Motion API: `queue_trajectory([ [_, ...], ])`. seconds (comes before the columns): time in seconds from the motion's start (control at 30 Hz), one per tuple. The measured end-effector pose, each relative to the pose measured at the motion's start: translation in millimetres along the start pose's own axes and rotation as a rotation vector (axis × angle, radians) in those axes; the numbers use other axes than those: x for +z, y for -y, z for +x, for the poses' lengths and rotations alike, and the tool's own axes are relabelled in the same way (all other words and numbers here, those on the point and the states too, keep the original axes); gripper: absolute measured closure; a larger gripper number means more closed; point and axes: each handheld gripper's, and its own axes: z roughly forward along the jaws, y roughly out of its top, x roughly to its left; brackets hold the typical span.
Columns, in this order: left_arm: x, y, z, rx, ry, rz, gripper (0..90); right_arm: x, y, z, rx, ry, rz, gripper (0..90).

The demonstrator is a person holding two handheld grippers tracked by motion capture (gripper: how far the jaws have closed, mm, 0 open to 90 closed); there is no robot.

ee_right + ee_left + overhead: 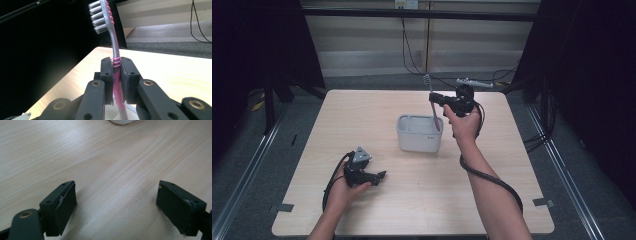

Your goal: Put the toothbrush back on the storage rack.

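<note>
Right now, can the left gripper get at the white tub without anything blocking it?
Probably yes: the left gripper, jaws open, rests on bare table facing the white tub, with nothing lying between them.

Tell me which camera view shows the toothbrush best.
The right gripper view: the toothbrush stands close, bristles up, clamped in the right tool. The high view shows it small above the white container.

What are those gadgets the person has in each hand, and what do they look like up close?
Each hand carries a black hand-held gripper. The left gripper and the right gripper each end in two flat, blocky black jaws set on hinged black links with brass-coloured pins. A grey three-cornered plate sits on top of the left one. A black cable trails from each, looping along the forearm. The forearms are bare, with no sleeves in view.
</note>
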Motion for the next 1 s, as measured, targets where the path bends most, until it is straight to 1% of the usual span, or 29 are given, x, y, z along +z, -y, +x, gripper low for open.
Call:
queue_trajectory([
  [0.13,0.0,0.0,0.0,0.000,0.000,0.000,16.0,0.1,1.6,-1.5,0.000,0.000,0.000,80.8],
  [0.37,-0.1,0.0,0.1,0.005,-0.002,0.001,16.1,-0.2,7.1,-5.0,0.014,0.002,0.004,80.8],
  [0.4,-0.5,-0.1,0.7,0.013,-0.003,0.007,16.1,-0.4,7.7,-5.4,0.014,0.003,0.006,80.8],
  [0.63,-0.4,-0.1,0.6,0.013,-0.003,0.006,16.1,-1.3,12.5,-8.3,0.018,0.005,0.006,80.8],
  [0.77,-0.4,-0.1,0.7,0.013,-0.003,0.006,16.1,-2.7,15.7,-10.8,0.031,0.001,0.004,80.8],
  [1.0,-0.4,-0.1,0.6,0.013,-0.003,0.006,16.1,-3.4,18.3,-12.6,0.033,0.001,0.008,80.7],
])
